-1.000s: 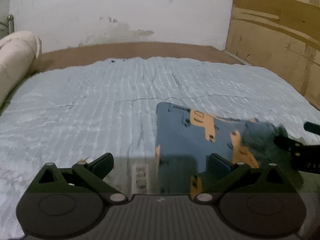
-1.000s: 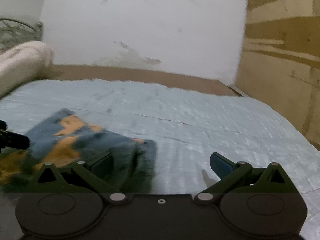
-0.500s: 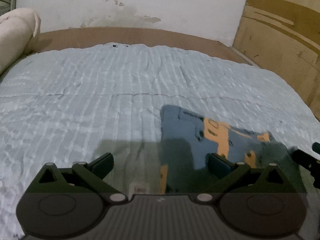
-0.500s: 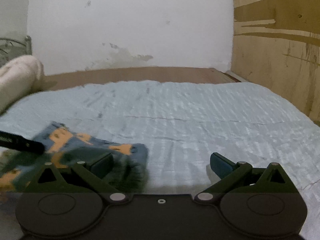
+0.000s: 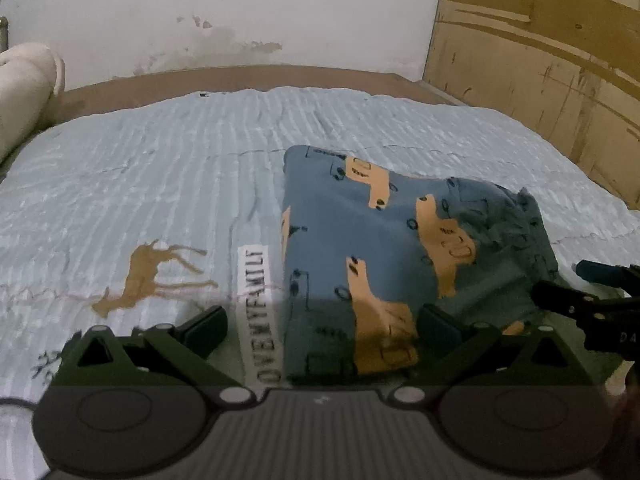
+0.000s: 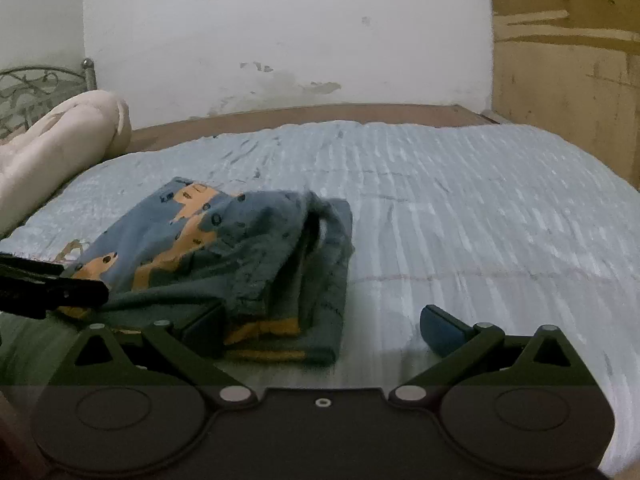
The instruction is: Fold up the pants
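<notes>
The pants (image 5: 384,248) are seen stacked in a compact fold on the bed (image 5: 160,184), with the fingers of the left gripper (image 5: 320,326) and right gripper (image 6: 320,326) held apart and empty, so only tidying is judged to remain.

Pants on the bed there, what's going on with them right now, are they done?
The blue pants with the orange print lie on the light blue quilt as a folded, layered bundle, a bit bunched at the right end. Both handheld grippers are open and hold nothing. The left gripper sits low over the near edge of the bundle, and the right gripper sits at the bundle's right corner. A rolled cream blanket lies at the far left. The folding looks largely finished.
</notes>
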Tool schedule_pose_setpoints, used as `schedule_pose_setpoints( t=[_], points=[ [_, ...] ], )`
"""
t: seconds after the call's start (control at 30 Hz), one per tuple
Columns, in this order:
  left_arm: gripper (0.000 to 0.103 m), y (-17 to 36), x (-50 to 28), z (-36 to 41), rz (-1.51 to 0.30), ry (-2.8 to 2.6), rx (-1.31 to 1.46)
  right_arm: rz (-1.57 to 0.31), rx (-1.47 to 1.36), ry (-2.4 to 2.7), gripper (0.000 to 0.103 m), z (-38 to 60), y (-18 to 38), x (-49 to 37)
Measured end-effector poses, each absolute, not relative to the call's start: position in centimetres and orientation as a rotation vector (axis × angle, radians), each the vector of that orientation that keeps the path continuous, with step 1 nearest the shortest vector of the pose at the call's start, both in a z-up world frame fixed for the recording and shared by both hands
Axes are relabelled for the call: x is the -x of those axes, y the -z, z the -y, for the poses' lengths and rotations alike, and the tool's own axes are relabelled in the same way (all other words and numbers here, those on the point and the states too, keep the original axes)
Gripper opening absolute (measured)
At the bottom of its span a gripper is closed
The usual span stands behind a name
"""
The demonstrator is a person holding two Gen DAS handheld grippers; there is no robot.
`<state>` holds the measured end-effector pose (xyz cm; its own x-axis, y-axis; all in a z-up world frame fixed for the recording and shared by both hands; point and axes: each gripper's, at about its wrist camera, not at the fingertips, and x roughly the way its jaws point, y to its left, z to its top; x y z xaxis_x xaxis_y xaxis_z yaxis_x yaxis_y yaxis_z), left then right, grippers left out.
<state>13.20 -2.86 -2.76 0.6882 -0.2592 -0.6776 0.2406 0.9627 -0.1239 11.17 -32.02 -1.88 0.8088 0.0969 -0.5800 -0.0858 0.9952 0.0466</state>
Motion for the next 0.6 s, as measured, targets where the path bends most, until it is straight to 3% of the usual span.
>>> schedule_pose_setpoints(
  t=[0.6],
  points=[
    [0.102,0.6,-12.7,1.8,-0.764,0.329,0.074,-0.603,-0.144,-0.232,0.102,32.9,0.5,-10.7]
  ],
)
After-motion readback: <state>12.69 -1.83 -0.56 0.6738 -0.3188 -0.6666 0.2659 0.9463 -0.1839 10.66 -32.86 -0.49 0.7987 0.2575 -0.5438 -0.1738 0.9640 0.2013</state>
